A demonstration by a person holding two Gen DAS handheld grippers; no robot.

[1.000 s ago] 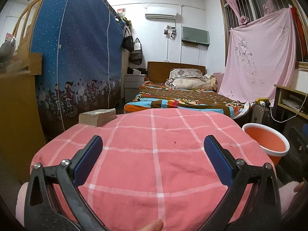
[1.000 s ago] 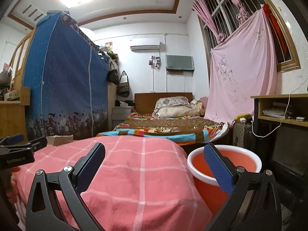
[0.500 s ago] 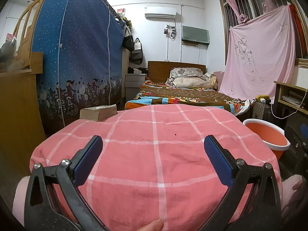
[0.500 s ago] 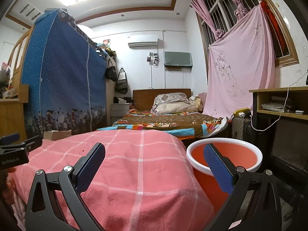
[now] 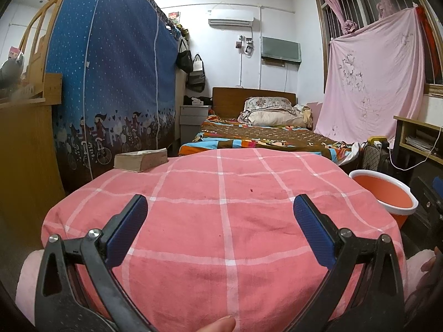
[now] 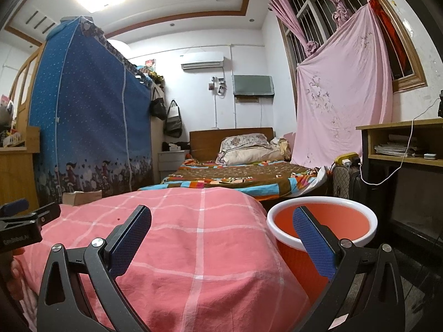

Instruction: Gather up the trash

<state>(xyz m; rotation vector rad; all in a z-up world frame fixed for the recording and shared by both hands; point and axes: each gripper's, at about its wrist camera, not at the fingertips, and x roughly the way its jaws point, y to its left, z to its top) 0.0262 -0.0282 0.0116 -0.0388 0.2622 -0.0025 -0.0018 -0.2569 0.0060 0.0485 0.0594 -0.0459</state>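
My left gripper is open and empty, low over a table draped in a pink checked cloth. A tiny dark red speck lies on the cloth ahead of it; I see no other loose trash. An orange bucket with a white rim stands on the floor off the table's right side. My right gripper is also open and empty, at the table's right edge. Its right finger overlaps the bucket in this view. The left gripper shows at the far left of the right wrist view.
A thick old book lies at the table's far left corner. Beyond are a bed, a blue fabric wardrobe on the left, a wooden desk with cables on the right, and a pink sheet over the window.
Both views have shifted only slightly, the right one dipping a little toward the bucket. Both grippers have stayed open and empty.
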